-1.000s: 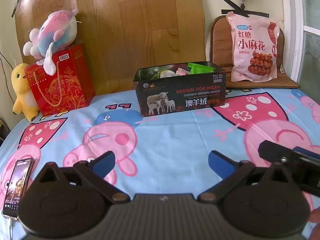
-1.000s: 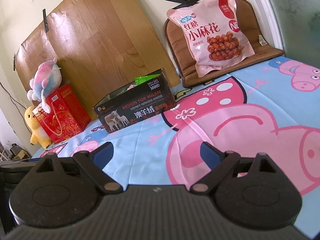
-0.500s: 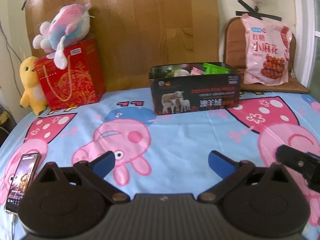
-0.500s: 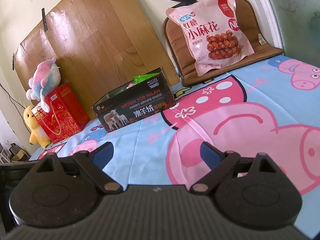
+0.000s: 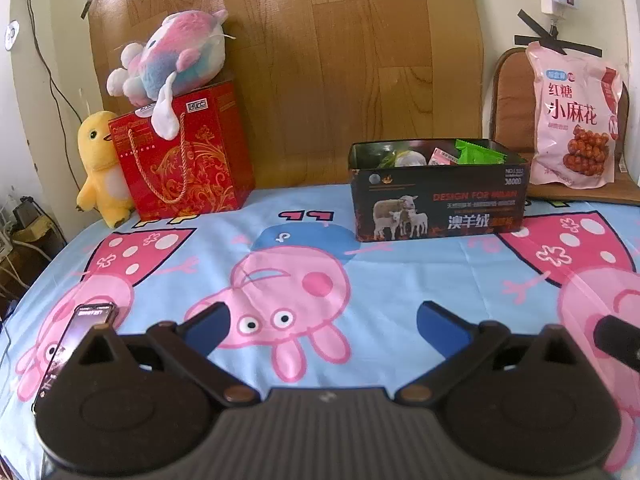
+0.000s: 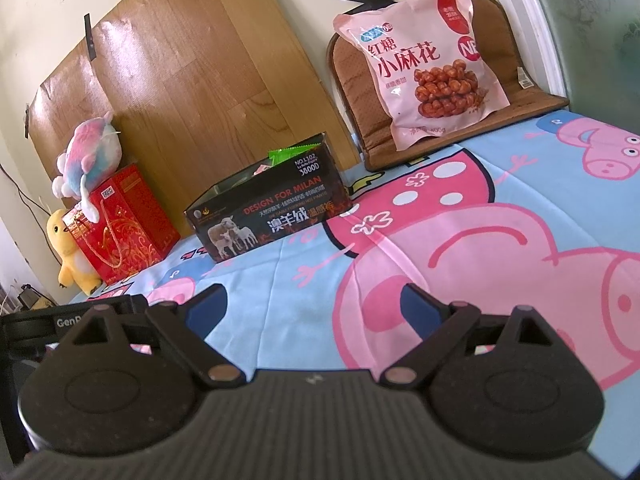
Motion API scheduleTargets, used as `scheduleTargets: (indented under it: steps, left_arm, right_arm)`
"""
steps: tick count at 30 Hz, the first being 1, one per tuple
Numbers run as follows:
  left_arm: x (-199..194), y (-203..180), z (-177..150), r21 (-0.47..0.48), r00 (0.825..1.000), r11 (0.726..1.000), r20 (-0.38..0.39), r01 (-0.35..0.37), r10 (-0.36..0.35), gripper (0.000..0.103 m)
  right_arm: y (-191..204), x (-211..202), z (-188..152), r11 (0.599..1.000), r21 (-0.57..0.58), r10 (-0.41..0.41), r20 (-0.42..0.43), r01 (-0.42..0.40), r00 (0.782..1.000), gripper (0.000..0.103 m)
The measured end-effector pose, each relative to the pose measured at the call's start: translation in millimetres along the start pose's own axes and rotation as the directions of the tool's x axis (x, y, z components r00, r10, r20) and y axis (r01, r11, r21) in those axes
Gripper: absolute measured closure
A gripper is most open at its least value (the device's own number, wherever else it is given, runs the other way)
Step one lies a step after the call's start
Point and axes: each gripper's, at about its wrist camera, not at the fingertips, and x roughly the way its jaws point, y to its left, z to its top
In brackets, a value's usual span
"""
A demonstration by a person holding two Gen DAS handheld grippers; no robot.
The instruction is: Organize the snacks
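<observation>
A dark box (image 5: 438,208) printed with sheep stands open at the back of the bed and holds several snack packets, a green one (image 5: 478,152) uppermost. The same box (image 6: 272,216) shows left of centre in the right wrist view. A large pink snack bag (image 5: 574,120) leans on a brown cushion at the back right; the bag (image 6: 424,64) fills the upper right in the right wrist view. My left gripper (image 5: 322,322) is open and empty, well short of the box. My right gripper (image 6: 314,302) is open and empty too.
A red gift bag (image 5: 184,156) with a pastel plush (image 5: 172,58) on it stands at the back left, beside a yellow duck toy (image 5: 100,160). A phone (image 5: 74,348) lies on the cartoon-pig sheet (image 5: 288,280) by my left gripper. Wood panel behind.
The left gripper has drawn back and turned left: the box and pink bag slid right and shrank, more of the gift bag and phone came in. The right gripper barely moved.
</observation>
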Motion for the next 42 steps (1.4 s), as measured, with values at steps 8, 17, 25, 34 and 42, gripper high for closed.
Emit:
scheduleTargets:
  steps: [8,17,25,34,42]
  left_arm:
    - [0.6,-2.1,-2.7,0.021,1.000,1.000,-0.012,-0.005,0.005,0.000]
    - [0.4,0.0,-2.5,0.013,0.997,0.998,-0.046,0.059,-0.058,0.000]
    - [3.1,-3.5,-3.2,0.016,0.995,0.997,-0.077,0.069,-0.068,0.000]
    - [5.0,-5.7,-3.3,0.023,0.994,0.997,-0.089,0.072,-0.069,0.000]
    - [6.1,-6.6,-4.3,0.023,0.992,0.995,-0.091,0.094,-0.092,0.000]
  right_arm:
    - [0.5,1.0,-1.6,1.000,-0.005,0.001,-0.006,-0.001,1.000,0.008]
    - [1.3,1.5,-2.6,1.000,-0.003,0.001,-0.010,-0.001,1.000,0.008]
    - [1.6,2.1,-1.6,1.000,-0.005,0.001,-0.014,-0.001,1.000,0.008]
    - [0.9,2.5,-2.5,1.000,-0.005,0.000,-0.019,0.000,1.000,0.008]
    - [0.3,2.5,-2.6,1.000,-0.004,-0.001,-0.018,0.001,1.000,0.008]
